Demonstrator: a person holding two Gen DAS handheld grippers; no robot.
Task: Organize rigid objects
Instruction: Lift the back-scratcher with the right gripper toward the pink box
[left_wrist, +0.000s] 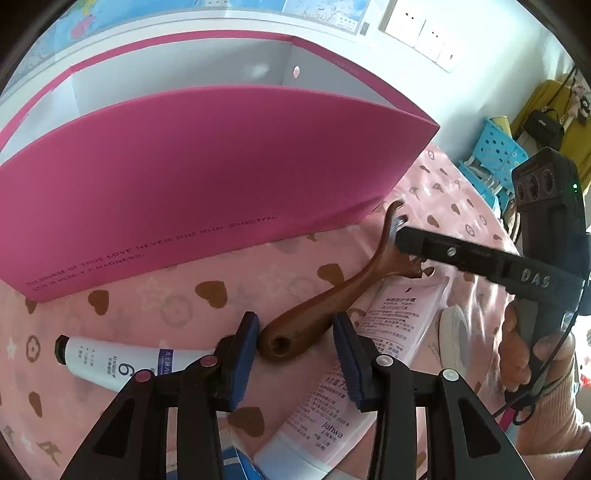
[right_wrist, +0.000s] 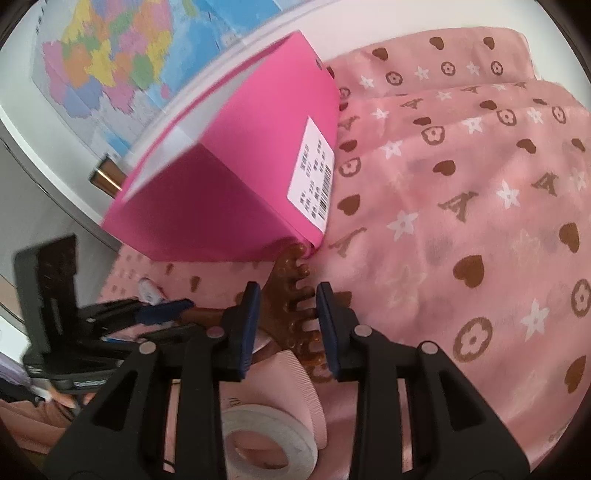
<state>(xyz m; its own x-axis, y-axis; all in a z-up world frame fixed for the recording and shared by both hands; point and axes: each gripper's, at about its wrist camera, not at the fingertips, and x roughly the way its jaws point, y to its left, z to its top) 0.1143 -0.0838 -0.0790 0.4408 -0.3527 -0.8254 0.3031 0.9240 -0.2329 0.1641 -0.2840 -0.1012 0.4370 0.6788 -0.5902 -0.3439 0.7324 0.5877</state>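
Left wrist view: left gripper (left_wrist: 295, 350) spread wide, handle end of brown wooden comb (left_wrist: 317, 314) lies btwn its pads, no contact visible. Pink box (left_wrist: 207, 177) ahead, white tube (left_wrist: 110, 363) off to its left, pink tube (left_wrist: 369, 354) under right pad. Right gripper (right_wrist: 286, 325) released, comb teeth (right_wrist: 295, 306) btwn fingers, tape roll (right_wrist: 266, 439) below it.

1 box (left_wrist: 207, 177), 1 comb (left_wrist: 332, 295), 2 tubes (left_wrist: 110, 363), 1 tape roll (right_wrist: 269, 443).
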